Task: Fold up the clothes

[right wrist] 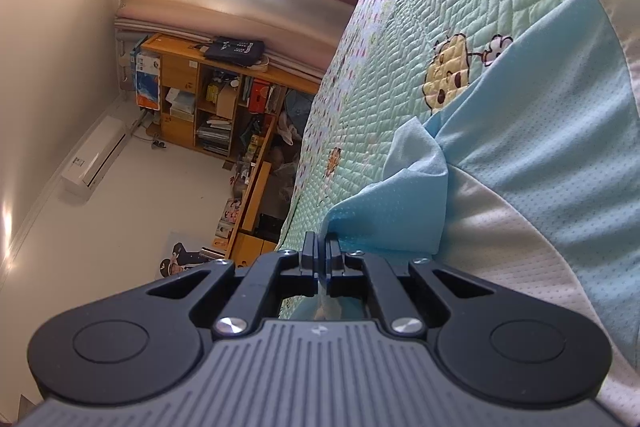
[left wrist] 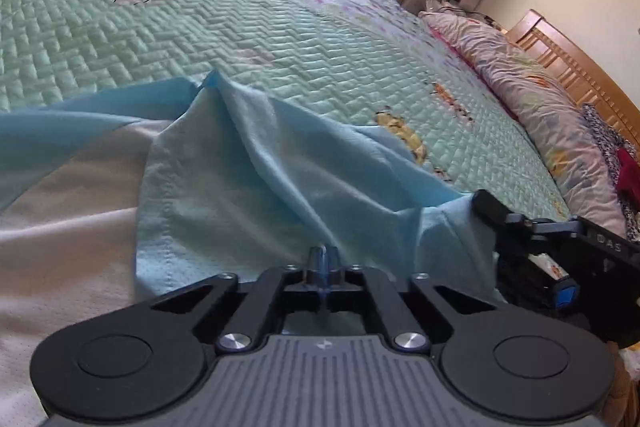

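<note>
On quilted bed (left wrist: 120, 39), both grippers pinch shirt (left wrist: 240, 167)

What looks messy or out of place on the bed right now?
The blue and white garment is not lying flat: its blue part is bunched into raised folds on the green quilt, with one corner peaked up. Both the left gripper and the right gripper are shut on its blue cloth. Nothing looks torn or spilled.
</note>
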{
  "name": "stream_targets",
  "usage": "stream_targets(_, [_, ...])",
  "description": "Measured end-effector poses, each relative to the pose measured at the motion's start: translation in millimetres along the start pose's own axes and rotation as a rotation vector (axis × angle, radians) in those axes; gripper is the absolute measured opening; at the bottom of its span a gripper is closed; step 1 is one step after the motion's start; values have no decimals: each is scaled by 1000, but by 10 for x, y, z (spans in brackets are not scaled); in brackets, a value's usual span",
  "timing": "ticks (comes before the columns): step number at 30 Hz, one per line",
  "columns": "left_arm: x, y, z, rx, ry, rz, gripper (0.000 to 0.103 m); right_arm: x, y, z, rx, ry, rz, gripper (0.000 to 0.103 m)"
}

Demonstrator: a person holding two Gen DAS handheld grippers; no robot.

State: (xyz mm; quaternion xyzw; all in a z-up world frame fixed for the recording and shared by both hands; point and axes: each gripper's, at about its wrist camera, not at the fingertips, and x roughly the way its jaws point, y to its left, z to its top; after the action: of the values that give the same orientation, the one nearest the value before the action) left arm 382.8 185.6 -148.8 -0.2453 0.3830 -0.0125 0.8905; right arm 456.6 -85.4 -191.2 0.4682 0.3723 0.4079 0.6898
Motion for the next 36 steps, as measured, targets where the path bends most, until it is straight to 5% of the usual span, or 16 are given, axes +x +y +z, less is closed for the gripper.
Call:
stream_targets(4, [-323,49,27,-11,-119,-15,0,2,34,-7,-23,7,-18,6])
stream_targets(10, [-1457,-41,38,36,-399,-119,0,-108,334,1,-152,53,17,6])
stream_targets(15, [-1548,262,-193,8,-273,17,1,-96,571,-92,-353,173,5,9])
stream_targets(17, [-1381,457,-287,-11,-164,41,14,-35,629,-154,-423,208,-69,17])
stream_targets(19, [-1351,530,-341,14,-187,112,15,25,634,-184,-450,242,-187,39])
stream_targets(23, [-1434,618,-256,-41,-293,173,40,-59,674,-207,-508,224,-284,46])
stream_targets(25, [-1400,517,-184,-23,-294,155,44,-179,678,-145,-470,159,-252,51])
stream_targets(29, [-1133,312,-29,25,-252,167,71,-259,512,26,-314,53,-193,53])
stream_targets(32, [-827,479,197,-53,-202,193,68,-169,295,85,-193,52,-157,53])
stream_targets(36, [-434,775,417,-182,-106,95,61,-60,168,91,-146,53,-191,53])
